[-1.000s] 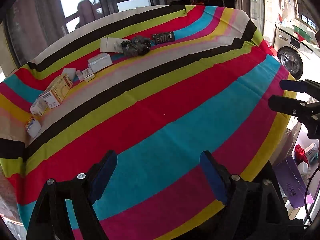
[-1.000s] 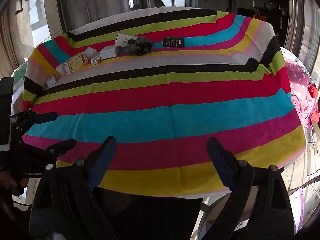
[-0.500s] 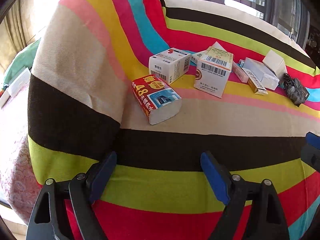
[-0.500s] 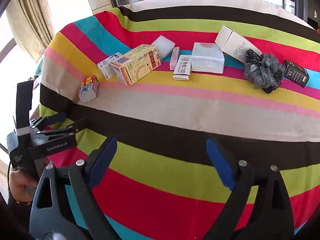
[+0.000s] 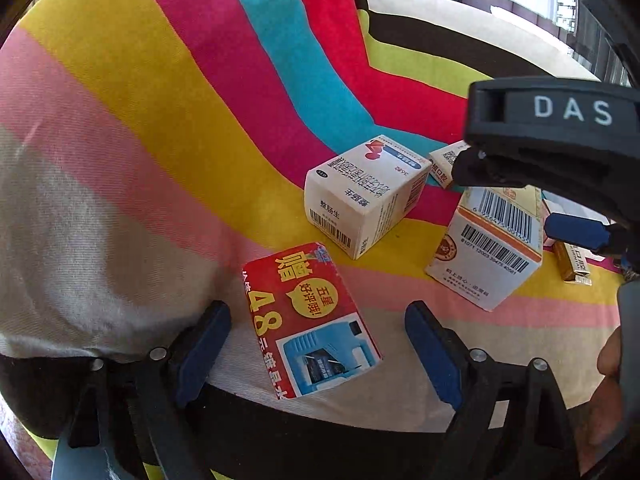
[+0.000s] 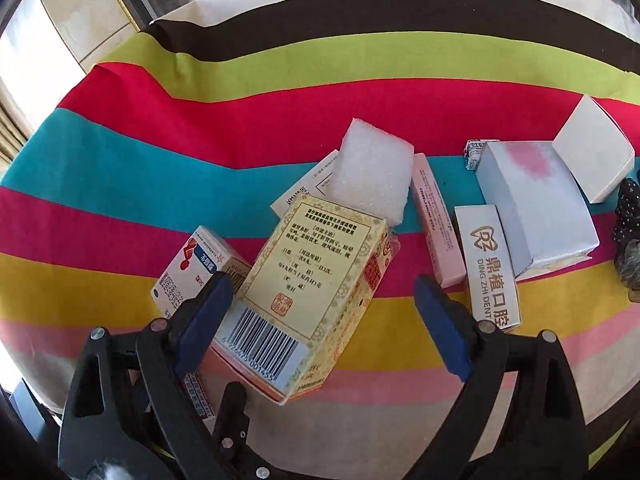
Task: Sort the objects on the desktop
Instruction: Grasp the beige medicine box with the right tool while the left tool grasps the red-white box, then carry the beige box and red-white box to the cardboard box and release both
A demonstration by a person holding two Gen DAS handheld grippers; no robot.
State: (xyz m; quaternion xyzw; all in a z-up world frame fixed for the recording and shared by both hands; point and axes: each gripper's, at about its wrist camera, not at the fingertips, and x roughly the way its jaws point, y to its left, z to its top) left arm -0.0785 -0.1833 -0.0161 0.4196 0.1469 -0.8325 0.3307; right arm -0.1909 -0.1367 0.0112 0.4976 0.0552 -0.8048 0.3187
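Note:
A red tissue pack (image 5: 308,320) marked 48 lies flat on the striped cloth (image 5: 120,160). My left gripper (image 5: 316,344) straddles it; its jaws are opening and neither pad touches the pack. Behind it stand a white medicine box (image 5: 360,196) and a yellow box with barcodes (image 5: 492,248). In the right wrist view my right gripper (image 6: 322,320) is open around that yellow box (image 6: 316,288). Its right pad stands clear of the box. The white medicine box (image 6: 192,276) sits just outside its left pad.
Past the yellow box lie a white foam block (image 6: 372,172), a slim pink box (image 6: 436,224), a white dental box (image 6: 492,272), a pale blue box (image 6: 536,208), a plain white box (image 6: 592,156) and a dark scrunchie (image 6: 628,232). The cloth falls away at the left edge.
Both grippers have swept across the table to the row of boxes. The left one closed in on the red pack, the right one on the yellow box.

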